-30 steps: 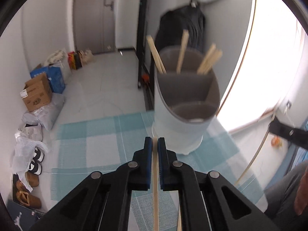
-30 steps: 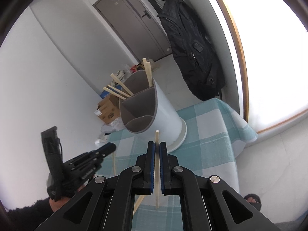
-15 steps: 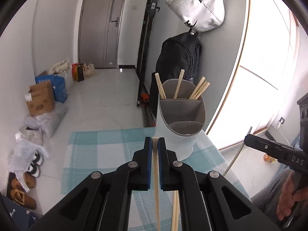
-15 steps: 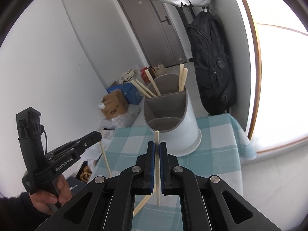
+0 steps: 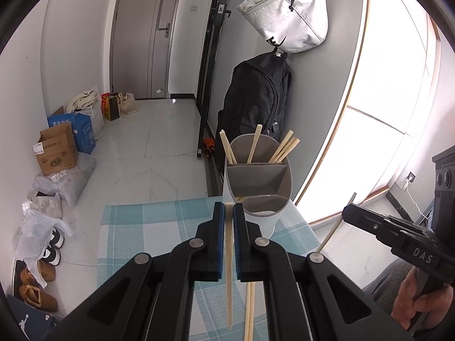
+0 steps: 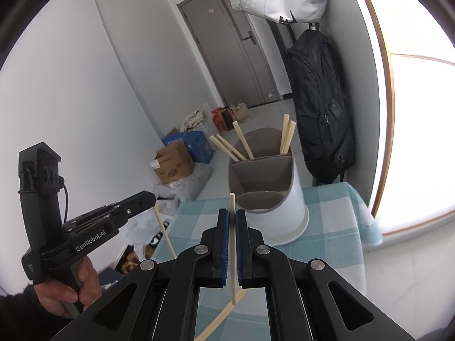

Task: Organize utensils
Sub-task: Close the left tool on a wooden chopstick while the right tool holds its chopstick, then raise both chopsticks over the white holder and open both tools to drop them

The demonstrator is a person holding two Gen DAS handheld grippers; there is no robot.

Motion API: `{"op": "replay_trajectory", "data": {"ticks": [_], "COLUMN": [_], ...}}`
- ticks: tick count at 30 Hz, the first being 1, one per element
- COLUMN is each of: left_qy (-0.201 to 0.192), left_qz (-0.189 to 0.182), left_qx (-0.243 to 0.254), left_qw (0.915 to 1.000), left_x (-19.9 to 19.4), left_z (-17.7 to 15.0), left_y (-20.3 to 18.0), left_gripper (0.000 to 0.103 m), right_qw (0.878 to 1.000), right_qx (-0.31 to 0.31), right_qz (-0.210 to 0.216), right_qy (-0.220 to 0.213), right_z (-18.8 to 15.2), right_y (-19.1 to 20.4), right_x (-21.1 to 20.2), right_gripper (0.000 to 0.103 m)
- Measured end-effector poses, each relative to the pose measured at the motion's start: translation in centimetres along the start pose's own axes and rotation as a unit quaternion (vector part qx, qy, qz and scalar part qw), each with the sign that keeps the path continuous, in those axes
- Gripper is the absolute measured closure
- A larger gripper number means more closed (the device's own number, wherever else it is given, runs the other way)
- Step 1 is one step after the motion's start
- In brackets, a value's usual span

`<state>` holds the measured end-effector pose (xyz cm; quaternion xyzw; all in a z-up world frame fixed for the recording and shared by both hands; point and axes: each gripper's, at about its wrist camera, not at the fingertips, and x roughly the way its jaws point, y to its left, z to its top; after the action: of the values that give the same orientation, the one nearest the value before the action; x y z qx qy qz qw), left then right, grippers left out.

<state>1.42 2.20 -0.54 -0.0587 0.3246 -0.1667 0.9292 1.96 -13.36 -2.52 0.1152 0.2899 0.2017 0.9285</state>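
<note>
A white utensil holder (image 5: 257,182) with grey dividers stands at the far end of the checked tablecloth (image 5: 159,227); several wooden chopsticks stand in its back compartments. It also shows in the right wrist view (image 6: 270,187). My left gripper (image 5: 229,213) is shut on a chopstick (image 5: 229,270) held upright, short of the holder. My right gripper (image 6: 231,218) is shut on another chopstick (image 6: 232,244), also upright, short of the holder. Loose chopsticks (image 5: 249,309) lie on the cloth below. Each gripper shows in the other's view, left (image 6: 150,199) and right (image 5: 348,213).
A black backpack (image 5: 256,96) and a white bag (image 5: 287,14) hang on the wall behind the holder. Boxes (image 5: 58,147), bags and shoes (image 5: 37,292) sit on the floor left of the table. A bright window (image 5: 398,85) is at the right.
Both grippers have pulled back and up from the holder, each still holding its chopstick. The holder looks smaller and farther now.
</note>
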Motion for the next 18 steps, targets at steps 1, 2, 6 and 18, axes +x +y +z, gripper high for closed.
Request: {"op": "replay_trajectory", "data": {"ticks": [1, 2, 6, 18], "left_qy": [0.006, 0.008, -0.001, -0.022], "left_qz": [-0.004, -0.003, -0.004, -0.018], "left_qx": [-0.002, -0.002, 0.003, -0.012], "left_qw": [1.0, 1.0, 1.0, 0.9995], "left_x": [0.0, -0.1, -0.6, -0.4], "left_z": [0.2, 0.7, 2.1, 8.3], "left_y": [-0.1, -0.3, -1.0, -2.2], "left_gripper": [0.101, 0.101, 0.101, 0.101], "right_qw": [1.0, 1.0, 1.0, 1.0], "right_qx": [0.002, 0.004, 0.01, 0.011], "right_qz": [0.001, 0.001, 0.003, 0.009], "right_qy": [-0.002, -0.005, -0.011, -0.018], "right_z": [0.3, 0.6, 2.4, 9.5], "right_y": [0.0, 0.0, 0.0, -1.0], "right_x": [-0.1, -0.2, -0.6, -1.5], "right_gripper": [0.099, 0.099, 0.099, 0.099]}}
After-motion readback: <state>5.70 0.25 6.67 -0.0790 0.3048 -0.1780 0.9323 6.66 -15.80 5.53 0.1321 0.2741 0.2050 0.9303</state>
